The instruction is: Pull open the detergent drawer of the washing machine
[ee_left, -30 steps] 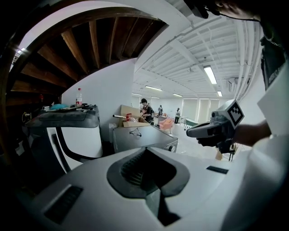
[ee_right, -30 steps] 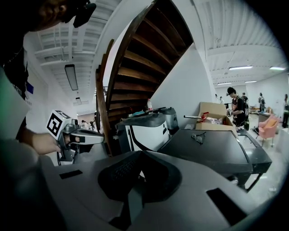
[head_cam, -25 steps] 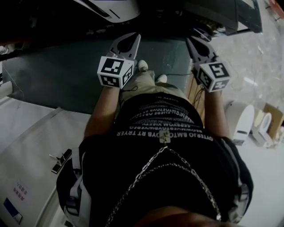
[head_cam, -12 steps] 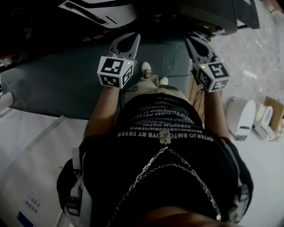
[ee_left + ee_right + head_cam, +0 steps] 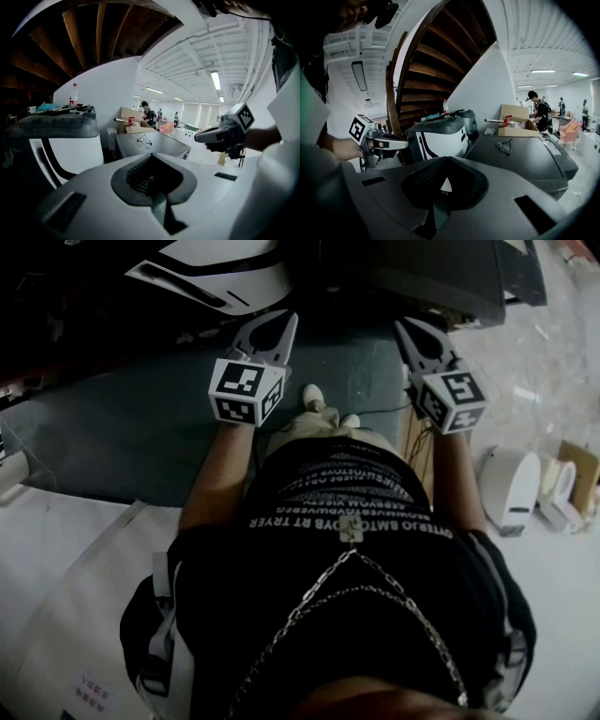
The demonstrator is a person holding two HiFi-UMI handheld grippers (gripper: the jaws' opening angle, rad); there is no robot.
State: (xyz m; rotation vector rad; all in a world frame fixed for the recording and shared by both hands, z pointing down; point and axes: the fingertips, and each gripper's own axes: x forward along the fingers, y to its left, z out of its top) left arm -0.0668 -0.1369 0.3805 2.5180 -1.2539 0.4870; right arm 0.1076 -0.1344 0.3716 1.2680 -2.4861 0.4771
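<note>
Head view, steep down. Person stands w/ both arms out front, 1 gripper per hand, 2 total. Left gripper and right gripper sit side by side, well apart, both aimed fwd and a bit down. 2 marker cubes, 1 each: left cube, right cube. 2 shoes show betw. the arms, on a grey-green floor strip.

Left gripper view: jaws together, tips meet, nothing betw. them. Right gripper view: jaws likewise closed tip to tip, nothing held. Neither touches any object.

Washing machine: 1 unit, white front w/ black curved stripe, dark grey top. It stands ahead of both grippers, at the foot of a wooden stair underside, apart from the jaw tips. In the head view it's at the top edge, left of centre. Detergent drawer can't be picked out in any view; front is too dark and small to tell.

On top of the machine: 1 bottle, plus clutter, not countable.

Just right of the machine: 1 dark cabinet w/ 1 pair of glasses lying flat on its lid. Behind that, 1 cardboard box, open, w/ stuff inside.

Bkgd: 1 person by the box, a couple more small figures farther back.
</note>
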